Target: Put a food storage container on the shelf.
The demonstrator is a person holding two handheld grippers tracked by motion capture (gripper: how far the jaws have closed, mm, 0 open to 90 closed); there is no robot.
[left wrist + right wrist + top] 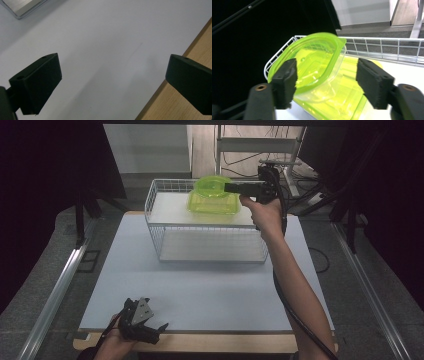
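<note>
A lime-green see-through container point(209, 185) leans tilted on top of a second green one point(214, 206), both on the top shelf of a white wire rack point(200, 227). My right gripper point(228, 186) reaches in from the right at the tilted container. In the right gripper view its jaws point(327, 80) stand apart on either side of that container's rim point(317, 57), the right pad well off it; the lower container point(342, 100) lies beneath. My left gripper point(156, 330) rests at the table's front edge, jaws point(112, 85) wide apart with nothing between them.
The rack stands at the back middle of the white table top point(200, 290); its raised wire rim point(382, 40) runs behind the containers. A wooden strip point(190, 75) edges the table at the front. Metal rails point(55, 295) flank the table, and dark curtains hang at both sides.
</note>
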